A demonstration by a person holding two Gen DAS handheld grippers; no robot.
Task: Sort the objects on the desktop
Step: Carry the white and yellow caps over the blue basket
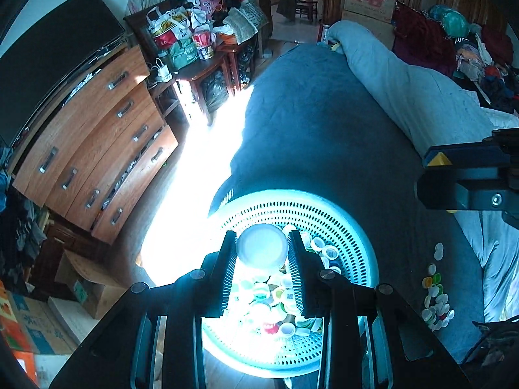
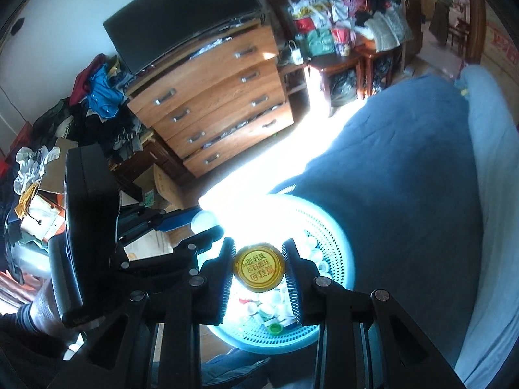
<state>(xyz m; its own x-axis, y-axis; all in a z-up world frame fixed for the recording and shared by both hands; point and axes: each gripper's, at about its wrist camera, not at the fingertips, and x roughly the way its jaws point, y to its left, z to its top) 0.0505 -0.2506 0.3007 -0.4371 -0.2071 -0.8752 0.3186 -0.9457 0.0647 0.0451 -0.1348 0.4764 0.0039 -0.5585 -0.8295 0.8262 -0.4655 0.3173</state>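
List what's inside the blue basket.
The blue basket holds a heap of loose bottle caps, mostly white, some green, one red. The white lid in the left gripper covers part of the heap; the basket bottom under the caps is hidden.

wooden dresser (image 2: 211, 97), sunlit floor (image 1: 194, 175), blue bed (image 1: 324, 129)

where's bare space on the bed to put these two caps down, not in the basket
The dark blue blanket is bare beyond the perforated basket, up to the rolled pale quilt. The strip beside the basket is crowded with loose caps. The basket itself is heaped. The left gripper holds a white cap, the right gripper a yellow cap.
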